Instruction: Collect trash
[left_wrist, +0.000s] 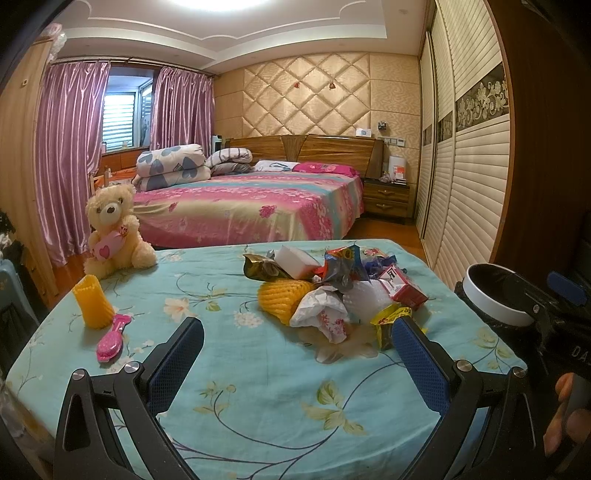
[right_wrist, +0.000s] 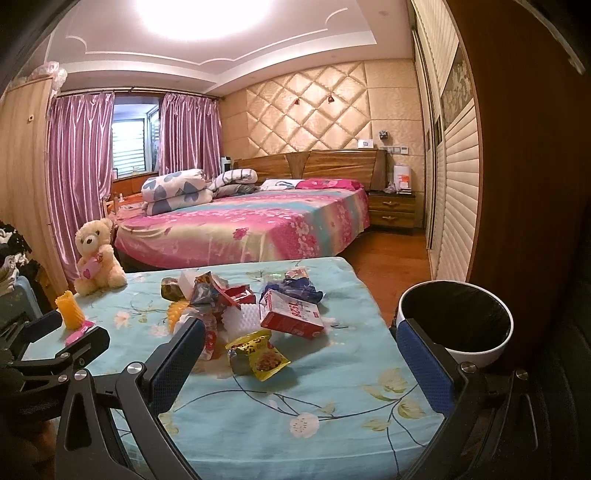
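From the left wrist view, the left gripper (left_wrist: 297, 336) hangs over the near part of the counter (left_wrist: 258, 398) with its jaws spread wide and nothing between them. The trash pile (left_wrist: 332, 284) lies just ahead and a little to its right: a yellow foam net (left_wrist: 279, 299), a crumpled white wrapper (left_wrist: 321, 314), a white block (left_wrist: 297, 260) and a red carton (left_wrist: 404, 286) all touch or overlap. That tangle is the risk here. A grasp on one piece would likely drag or scatter its neighbours, and light wrappers could slide off the cloth's right edge. To the left stand an orange cup (left_wrist: 92, 302), a pink brush (left_wrist: 112, 338) and a teddy bear (left_wrist: 114, 232), well apart from the pile; a wide sweep could catch them though they are probably not trash.

From the right wrist view, the right gripper (right_wrist: 299, 334) is likewise wide open and empty. A yellow snack packet (right_wrist: 262, 352) lies nearest it, and the red carton (right_wrist: 291, 314) sits tilted behind. The bin (right_wrist: 456, 321) stands beside the counter's right edge, behind the right finger. Its rim is close to that finger, so a careless swing could knock it, or a piece released too soon could fall between bin and counter.
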